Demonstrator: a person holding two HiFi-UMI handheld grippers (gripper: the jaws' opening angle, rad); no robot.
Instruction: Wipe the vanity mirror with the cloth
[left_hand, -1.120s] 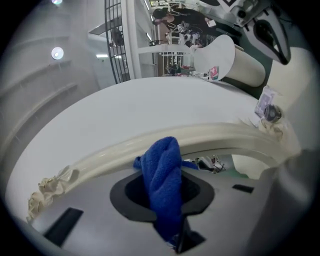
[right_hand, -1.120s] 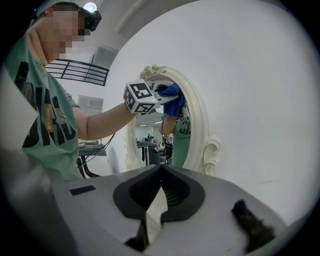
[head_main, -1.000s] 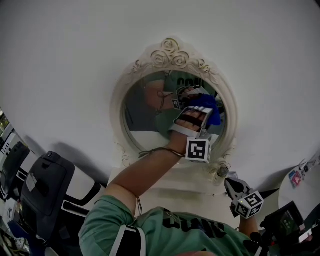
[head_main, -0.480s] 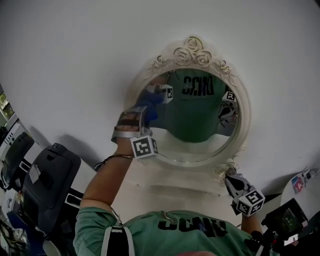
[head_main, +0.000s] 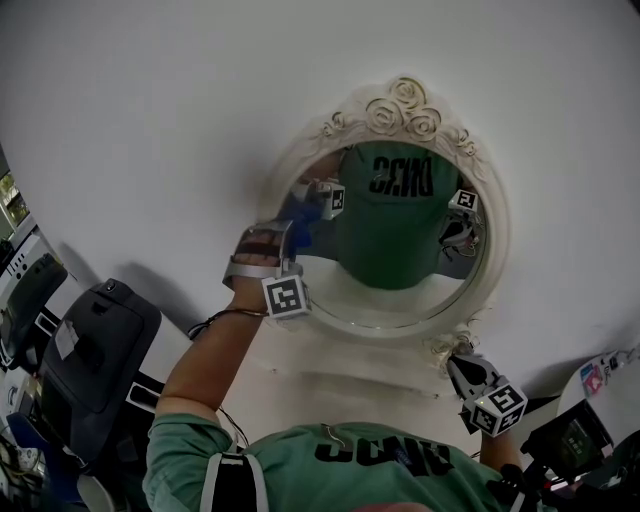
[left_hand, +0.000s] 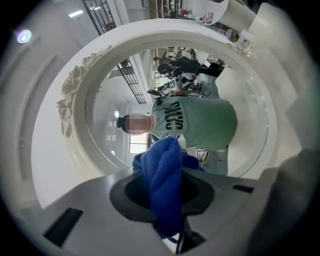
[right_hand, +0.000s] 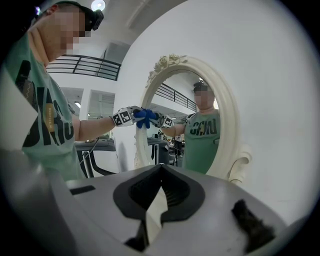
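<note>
In the head view, the left claw (head_main: 296, 224) holds the blue cloth (head_main: 302, 212) against the left edge of the glass of the vanity mirror (head_main: 402, 110), just inside the ornate cream frame. A second ago it was pressing the cloth near the right middle of the glass. Half a second ago it had already reached the left side, and it has barely shifted since. I judge that one sweep across the glass is ending and that a return pass, or a lower band, comes next. The right claw (head_main: 456, 362) hangs low by the frame's bottom right foot, much as before.

In the left gripper view, the left claw (left_hand: 166, 194) is clamped on a bunched fold of the cloth (left_hand: 165, 170), which sticks out past the jaw tips toward the glass. The mirror's rim (left_hand: 75, 102) fills the view.

In the right gripper view, the right claw (right_hand: 160, 172) has its jaws closed together with nothing between them. It looks sideways at the mirror (right_hand: 226, 115), and the cloth (right_hand: 145, 118) meets the glass near the far edge.
</note>
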